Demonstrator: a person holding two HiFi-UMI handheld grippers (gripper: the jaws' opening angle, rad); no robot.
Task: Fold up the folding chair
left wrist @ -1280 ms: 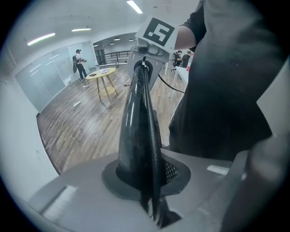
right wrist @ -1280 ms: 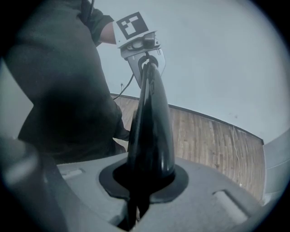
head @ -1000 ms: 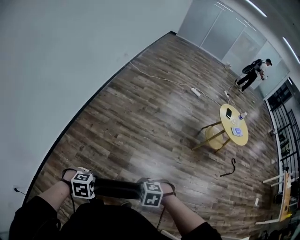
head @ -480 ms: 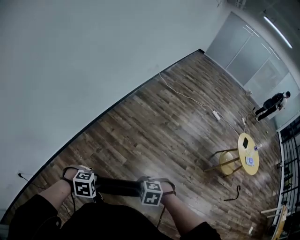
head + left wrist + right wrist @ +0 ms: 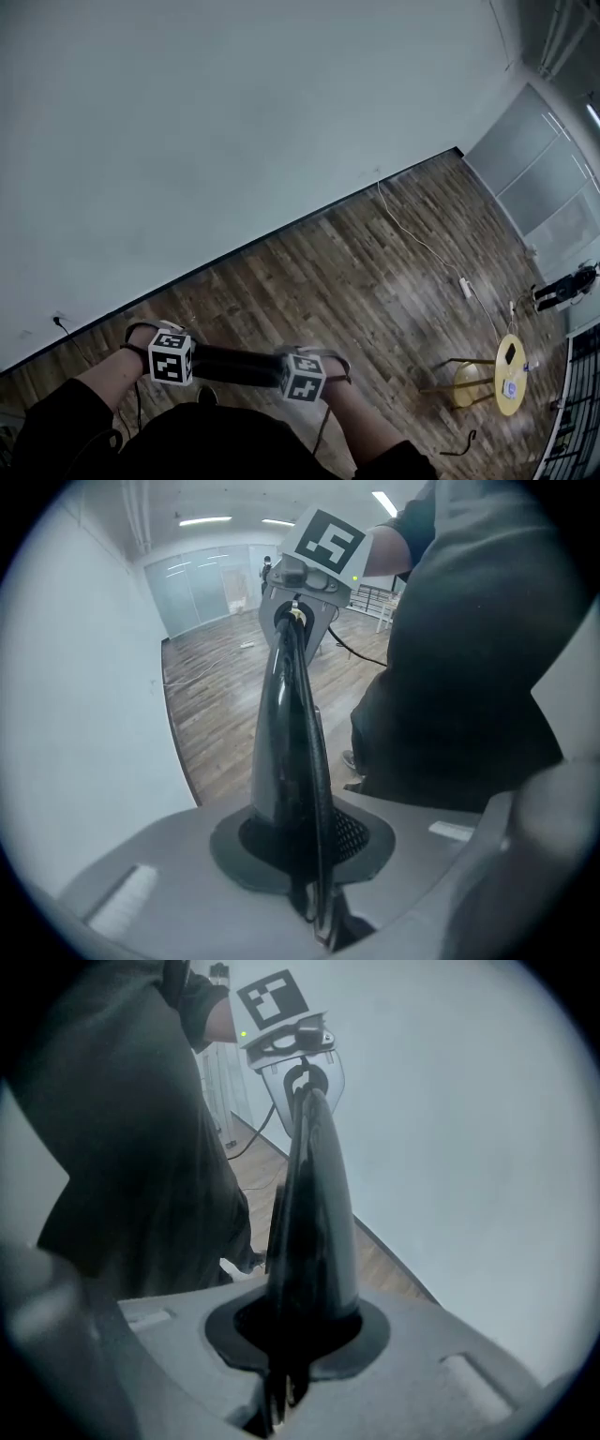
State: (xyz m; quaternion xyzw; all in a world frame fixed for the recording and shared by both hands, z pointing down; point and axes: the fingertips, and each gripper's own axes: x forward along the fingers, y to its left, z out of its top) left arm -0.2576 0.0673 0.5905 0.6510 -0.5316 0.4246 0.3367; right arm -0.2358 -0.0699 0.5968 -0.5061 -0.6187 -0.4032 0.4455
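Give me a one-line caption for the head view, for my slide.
The left gripper and right gripper clamp a black bar near the person's body, over wood floor beside a pale wall.

The right claw (image 5: 281,1372) is clamped on a dark glossy bar (image 5: 314,1194), probably the folding chair's top edge, which runs up to the left claw (image 5: 298,1054); dark clothing (image 5: 122,1129) fills the left, pale wall (image 5: 469,1147) the right, with wood floor (image 5: 384,1265) between

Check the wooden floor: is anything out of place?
A white power strip with its long cable lies loose across the floor, and a black curved object lies near the round yellow table; possible trip hazards.
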